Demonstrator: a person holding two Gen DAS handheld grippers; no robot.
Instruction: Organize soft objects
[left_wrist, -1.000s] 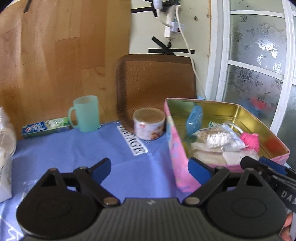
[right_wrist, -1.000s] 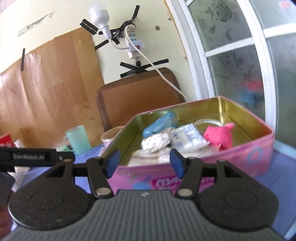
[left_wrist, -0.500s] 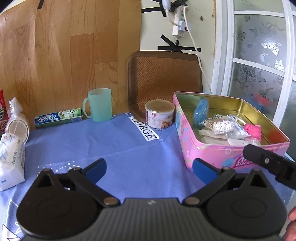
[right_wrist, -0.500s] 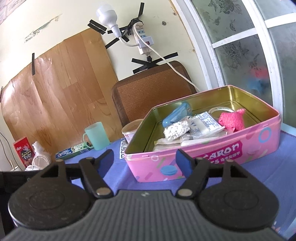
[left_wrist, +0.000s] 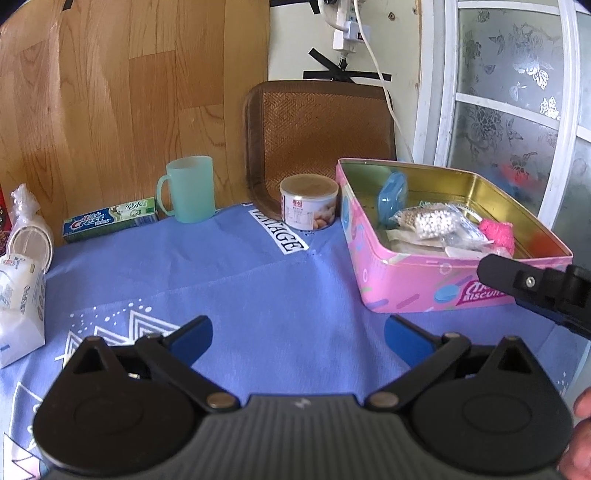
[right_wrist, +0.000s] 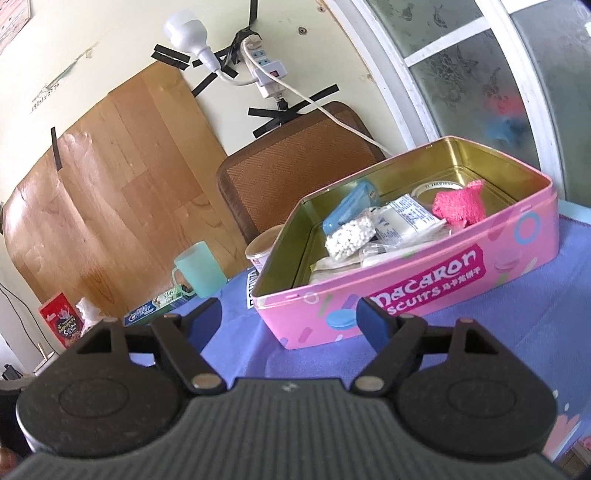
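My left gripper is wide and empty, my right gripper opening, empty; next I'd approach the tissue pack at the desk's left edge squarely.

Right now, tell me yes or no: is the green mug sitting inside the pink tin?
No, the green mug stands on the blue cloth beside the toothpaste box, well apart from the pink tin.
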